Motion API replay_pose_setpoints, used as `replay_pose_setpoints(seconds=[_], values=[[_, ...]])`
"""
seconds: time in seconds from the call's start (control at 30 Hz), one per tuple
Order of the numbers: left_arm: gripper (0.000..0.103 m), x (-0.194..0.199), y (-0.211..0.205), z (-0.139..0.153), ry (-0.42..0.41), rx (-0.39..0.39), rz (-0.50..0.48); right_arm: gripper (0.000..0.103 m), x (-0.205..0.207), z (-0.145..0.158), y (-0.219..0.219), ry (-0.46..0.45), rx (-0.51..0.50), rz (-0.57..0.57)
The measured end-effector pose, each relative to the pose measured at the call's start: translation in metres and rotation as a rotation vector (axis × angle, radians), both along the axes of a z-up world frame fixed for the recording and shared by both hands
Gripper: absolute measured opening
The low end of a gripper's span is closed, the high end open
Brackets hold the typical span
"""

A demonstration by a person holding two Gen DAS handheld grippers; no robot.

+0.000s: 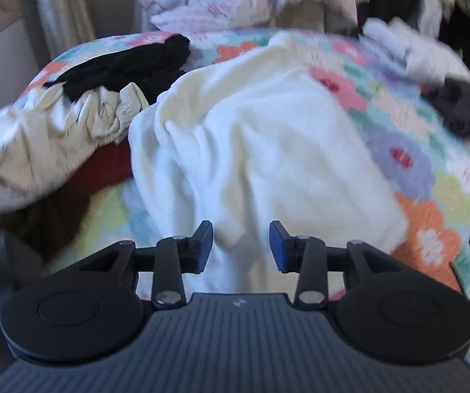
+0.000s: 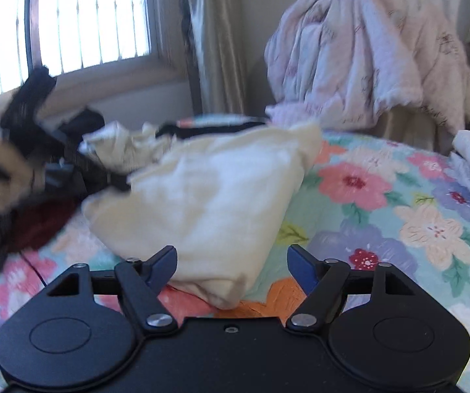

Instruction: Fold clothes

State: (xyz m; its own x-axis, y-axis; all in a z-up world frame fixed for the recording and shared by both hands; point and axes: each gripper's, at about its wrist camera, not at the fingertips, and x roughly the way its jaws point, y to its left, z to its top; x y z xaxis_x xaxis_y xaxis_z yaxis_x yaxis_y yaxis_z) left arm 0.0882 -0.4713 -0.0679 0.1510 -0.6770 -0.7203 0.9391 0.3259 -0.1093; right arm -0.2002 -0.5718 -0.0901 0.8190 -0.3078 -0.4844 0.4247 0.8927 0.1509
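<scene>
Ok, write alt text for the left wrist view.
A cream fleece garment lies folded on a floral bedspread, just beyond the open, empty left gripper. Crumpled pale and black clothes are heaped to its left.

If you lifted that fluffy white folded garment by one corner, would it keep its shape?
Probably not. The fluffy white folded garment shows soft creases and sagging edges, so it would likely flop and unfold. Its fleecy surface looks grippy rather than slippery, and it seems light for its bulk.
</scene>
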Motion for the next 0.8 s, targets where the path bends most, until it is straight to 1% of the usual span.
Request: replay_pose_setpoints(seconds=[0.03,0.07,0.1,0.13,0.17,0.23,0.27,0.3,0.33,0.37,0.4,0.43,0.47,0.53,0.57,0.6,0.67,0.7,0.73,0.8], values=[[0.051,-0.016,0.008,-0.004,-0.057,-0.028,0.015,0.084,-0.007,0.001,0.003,-0.024,0.017,-0.002],[0.057,-0.032,0.015,-0.007,-0.119,-0.053,0.03,0.085,-0.013,-0.001,0.004,-0.048,0.042,0.01],[0.059,-0.048,0.022,-0.011,-0.182,-0.078,0.045,0.085,-0.018,-0.004,0.004,-0.072,0.07,0.027],[0.06,-0.06,0.03,-0.015,-0.21,-0.094,0.069,0.085,-0.021,-0.005,0.004,-0.085,0.077,0.041],[0.062,-0.067,0.038,-0.018,-0.182,-0.098,0.095,0.085,-0.023,-0.005,0.005,-0.093,0.077,0.052],[0.062,-0.076,0.054,-0.021,-0.114,-0.096,0.148,0.085,-0.028,0.002,0.008,-0.113,0.055,0.038],[0.062,-0.079,0.062,-0.019,-0.095,-0.093,0.167,0.085,-0.03,0.006,0.009,-0.123,0.047,0.024],[0.062,-0.083,0.07,-0.014,-0.1,-0.102,0.174,0.085,-0.033,0.01,0.011,-0.127,0.055,-0.002],[0.064,-0.086,0.077,-0.009,-0.125,-0.12,0.172,0.085,-0.038,0.011,0.014,-0.13,0.086,-0.027],[0.069,-0.09,0.085,-0.003,-0.153,-0.139,0.169,0.085,-0.043,0.012,0.016,-0.133,0.126,-0.049],[0.073,-0.092,0.09,0.001,-0.184,-0.153,0.176,0.085,-0.044,0.01,0.018,-0.132,0.127,-0.049],[0.081,-0.093,0.093,0.003,-0.217,-0.158,0.194,0.085,-0.044,0.008,0.018,-0.129,0.114,-0.04],[0.085,-0.093,0.092,0.004,-0.255,-0.148,0.22,0.084,-0.044,0.005,0.019,-0.125,0.101,-0.032],[0.085,-0.091,0.087,0.006,-0.31,-0.108,0.263,0.083,-0.044,0.001,0.02,-0.119,0.075,-0.014],[0.085,-0.09,0.085,0.007,-0.316,-0.097,0.278,0.083,-0.042,-0.002,0.016,-0.117,0.083,-0.014],[0.085,-0.088,0.084,0.008,-0.3,-0.092,0.286,0.083,-0.041,-0.004,0.011,-0.114,0.1,-0.018],[0.085,-0.08,0.082,0.011,-0.22,-0.094,0.284,0.083,-0.039,-0.007,-0.004,-0.132,0.184,-0.004],[0.085,-0.075,0.081,0.011,-0.177,-0.104,0.29,0.083,-0.038,-0.007,-0.01,-0.131,0.199,0.009],[0.085,-0.07,0.081,0.011,-0.136,-0.118,0.303,0.083,-0.037,-0.006,-0.014,-0.126,0.202,0.022],[0.084,-0.063,0.078,0.007,-0.083,-0.128,0.335,0.083,-0.035,-0.005,-0.019,-0.11,0.184,0.024]])
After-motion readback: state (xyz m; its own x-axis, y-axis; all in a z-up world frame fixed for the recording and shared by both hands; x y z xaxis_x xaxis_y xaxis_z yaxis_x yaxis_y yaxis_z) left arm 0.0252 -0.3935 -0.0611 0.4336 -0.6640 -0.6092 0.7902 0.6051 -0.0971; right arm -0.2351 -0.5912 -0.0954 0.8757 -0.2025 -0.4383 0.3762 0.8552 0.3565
